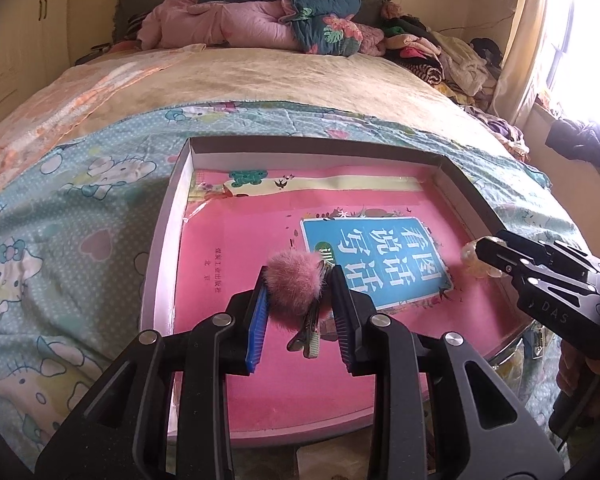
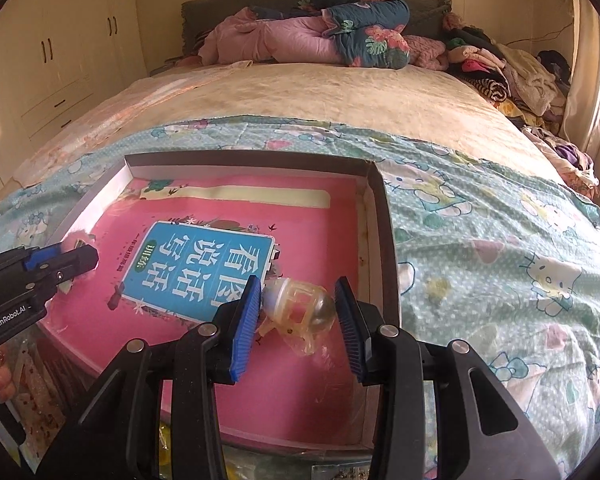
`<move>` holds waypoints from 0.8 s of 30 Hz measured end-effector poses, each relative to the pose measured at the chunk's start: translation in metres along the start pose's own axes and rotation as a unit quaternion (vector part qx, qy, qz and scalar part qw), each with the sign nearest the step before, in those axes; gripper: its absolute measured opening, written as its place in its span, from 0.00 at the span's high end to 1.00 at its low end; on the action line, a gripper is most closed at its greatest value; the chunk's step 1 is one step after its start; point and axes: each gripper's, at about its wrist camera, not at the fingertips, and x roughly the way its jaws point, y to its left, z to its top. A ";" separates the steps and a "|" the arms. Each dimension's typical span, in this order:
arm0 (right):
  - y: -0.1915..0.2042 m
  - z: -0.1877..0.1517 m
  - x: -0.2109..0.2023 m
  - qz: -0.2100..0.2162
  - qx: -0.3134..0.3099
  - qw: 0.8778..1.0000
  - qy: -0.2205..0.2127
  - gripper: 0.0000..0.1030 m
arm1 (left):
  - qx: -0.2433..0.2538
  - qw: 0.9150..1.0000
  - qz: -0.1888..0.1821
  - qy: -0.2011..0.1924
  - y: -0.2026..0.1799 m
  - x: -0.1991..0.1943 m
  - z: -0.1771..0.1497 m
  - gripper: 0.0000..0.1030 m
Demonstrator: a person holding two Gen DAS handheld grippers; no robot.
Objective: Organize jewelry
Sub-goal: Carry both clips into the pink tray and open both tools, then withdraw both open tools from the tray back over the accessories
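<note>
A shallow cardboard box [image 1: 168, 208] lined with a pink book cover [image 1: 240, 240] lies on the bed. My left gripper [image 1: 300, 280] is closed around a pink pom-pom hair clip [image 1: 294, 284], its metal clip [image 1: 310, 328] hanging below, just above the pink lining. My right gripper [image 2: 296, 298] holds a translucent yellow claw hair clip [image 2: 300, 310] between its blue pads [image 2: 244, 320], over the box's right side [image 2: 384, 240]. The right gripper also shows in the left wrist view [image 1: 480, 250], the left one in the right wrist view [image 2: 80, 256].
The box rests on a Hello Kitty sheet [image 1: 60, 208] over a beige bedspread [image 1: 260, 76]. Folded quilts [image 1: 260, 20] and a clothes pile [image 1: 440, 56] lie at the bed's far end. Wardrobes [image 2: 60, 48] stand left, a window [image 1: 580, 40] right. Items lie under the box's near edge [image 2: 260, 460].
</note>
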 end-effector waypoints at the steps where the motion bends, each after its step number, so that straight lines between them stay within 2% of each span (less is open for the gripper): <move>1: 0.000 0.000 0.001 0.000 0.001 1.000 0.000 0.64 | -0.001 1.000 0.000 0.002 0.001 0.002 -0.001 0.79; 9: -0.002 -0.004 0.000 0.008 0.012 1.000 -0.003 0.62 | -0.004 1.000 -0.003 0.007 0.002 0.006 -0.006 0.78; 11: -0.001 -0.006 -0.002 0.009 0.014 1.000 -0.005 0.62 | -0.002 1.000 -0.002 0.005 0.002 0.004 -0.007 0.74; 13: -0.001 -0.009 -0.003 0.012 0.016 1.000 -0.005 0.58 | -0.001 1.000 -0.004 0.003 0.001 0.001 -0.008 0.72; 15: 0.000 -0.011 -0.005 0.013 0.016 1.000 -0.008 0.49 | 0.000 1.000 -0.003 -0.001 0.000 -0.003 -0.009 0.70; 20: 0.001 -0.016 -0.020 0.013 0.018 0.999 -0.026 0.35 | -0.007 1.000 -0.005 -0.013 -0.001 -0.015 -0.008 0.60; 24: 0.002 -0.019 -0.036 0.011 0.016 0.999 -0.043 0.30 | -0.005 1.000 -0.005 -0.026 -0.004 -0.028 -0.009 0.54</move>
